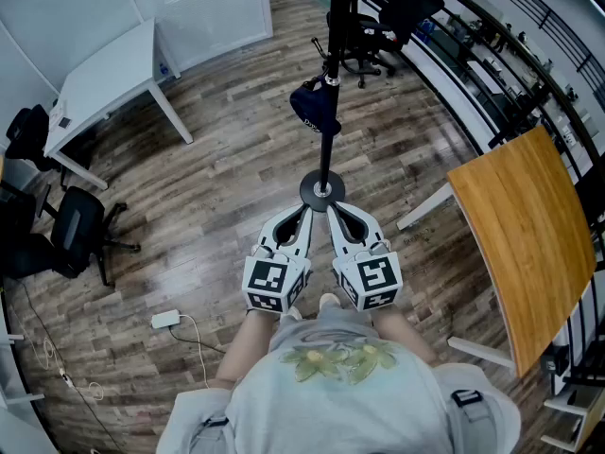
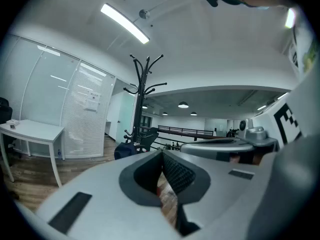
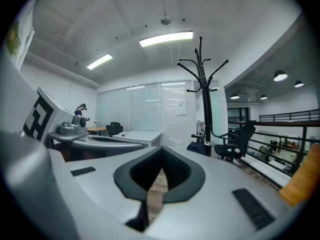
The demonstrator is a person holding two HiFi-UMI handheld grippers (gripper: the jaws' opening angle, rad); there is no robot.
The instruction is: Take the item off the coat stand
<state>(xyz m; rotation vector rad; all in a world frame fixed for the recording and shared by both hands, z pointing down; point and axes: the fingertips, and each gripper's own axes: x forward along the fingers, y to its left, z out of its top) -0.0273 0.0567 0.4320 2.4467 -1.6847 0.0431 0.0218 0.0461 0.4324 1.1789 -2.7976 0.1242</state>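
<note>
A black coat stand [image 1: 327, 74] rises from a round base [image 1: 322, 192] straight ahead of me. A dark blue item [image 1: 315, 108] hangs low on its pole. My left gripper [image 1: 303, 214] and right gripper [image 1: 334, 214] are held side by side just short of the base, both shut and empty. In the left gripper view the coat stand [image 2: 141, 96] is ahead to the left, with the blue item [image 2: 127, 150] beside its pole, beyond the left gripper [image 2: 162, 158]. From the right gripper [image 3: 162, 160] the stand [image 3: 203, 84] and the blue item [image 3: 198, 147] lie ahead to the right.
A white table [image 1: 104, 81] stands at the far left, with black office chairs [image 1: 68, 233] nearer. A wooden tabletop [image 1: 526, 239] is at the right, next to a railing. Another office chair [image 1: 367, 34] stands behind the stand. A white adapter with its cable [image 1: 166, 319] lies on the floor.
</note>
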